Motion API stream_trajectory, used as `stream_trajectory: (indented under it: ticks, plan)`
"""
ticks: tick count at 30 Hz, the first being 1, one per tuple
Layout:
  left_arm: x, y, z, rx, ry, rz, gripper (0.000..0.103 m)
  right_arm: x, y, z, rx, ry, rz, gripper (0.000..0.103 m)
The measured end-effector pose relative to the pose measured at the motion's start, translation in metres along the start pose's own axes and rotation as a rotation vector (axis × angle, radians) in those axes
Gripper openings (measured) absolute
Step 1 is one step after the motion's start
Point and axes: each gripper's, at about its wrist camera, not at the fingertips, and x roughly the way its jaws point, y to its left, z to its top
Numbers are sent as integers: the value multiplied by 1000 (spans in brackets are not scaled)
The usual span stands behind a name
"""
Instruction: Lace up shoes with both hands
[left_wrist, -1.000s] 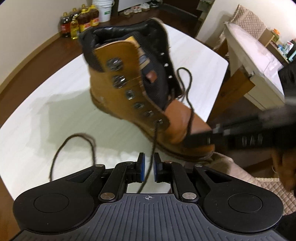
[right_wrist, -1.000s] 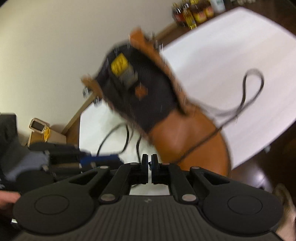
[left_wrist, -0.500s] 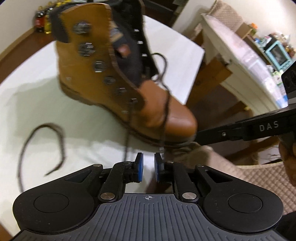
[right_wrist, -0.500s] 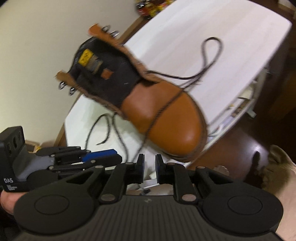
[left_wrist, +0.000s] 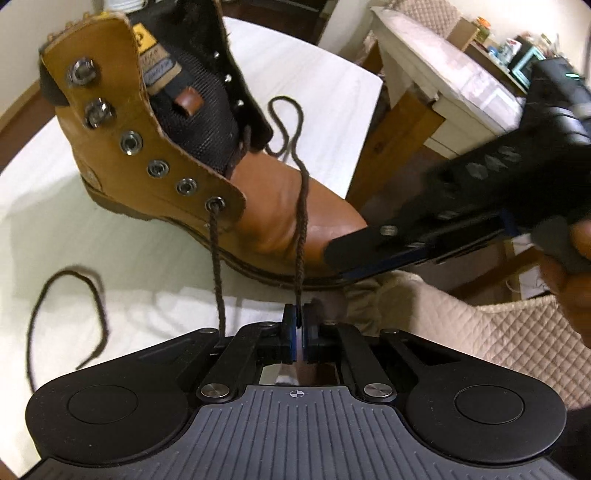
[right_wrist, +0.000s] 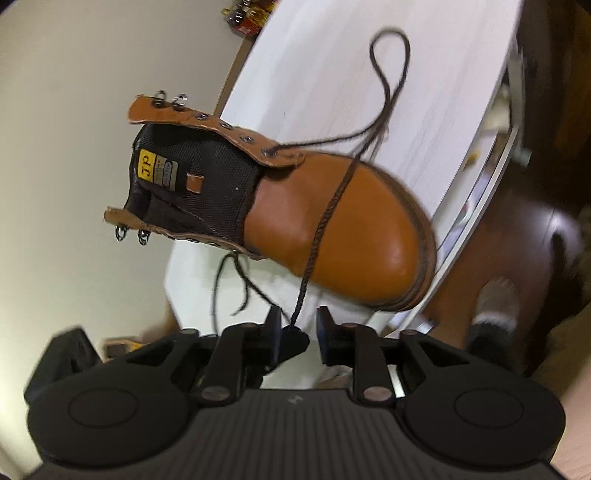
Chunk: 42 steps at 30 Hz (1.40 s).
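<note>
light: warm indoor, dim | blur: motion, right | edges: fisheye-bent, dark corners

We see the right gripper smeared by blur; the boot loses its collar past the top edge, and its far eyelets stay hidden.

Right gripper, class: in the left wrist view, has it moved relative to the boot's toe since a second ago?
Yes. The right gripper has swung up and in toward the boot; its tip now overlaps the toe edge instead of the sole below it.
</note>
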Motion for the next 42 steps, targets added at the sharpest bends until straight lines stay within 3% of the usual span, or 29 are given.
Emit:
stream_trajectory:
  ticks: [6, 8, 10, 13, 18, 23, 32, 42]
  plan:
    - [-13, -3, -4, 8, -2, -2, 2, 16, -10, 1, 90, 57, 66, 28]
    - [-14, -4, -4, 8, -4, -5, 2, 19, -10, 0, 99, 70, 80, 21]
    - [-16, -4, -4, 2, -7, -6, 2, 17, -5, 0, 75, 68, 78, 3]
    - [-23, -3, -3, -11, -17, -5, 3, 15, 3, -1, 40, 66, 75, 3]
    - [-42, 14, -1, -89, -88, 45, 4, -15, 24, 15, 13, -109, 118, 3]
    - [-43, 27, 2, -112, -100, 89, 4, -9, 32, 35, 58, -210, 196, 3]
    - [-50, 33, -2, -120, -113, 107, 4, 21, 42, 42, -11, -196, 154, 3]
    - [-46, 32, 21, -39, -179, 136, 10, 27, 58, 45, -138, -127, 66, 3]
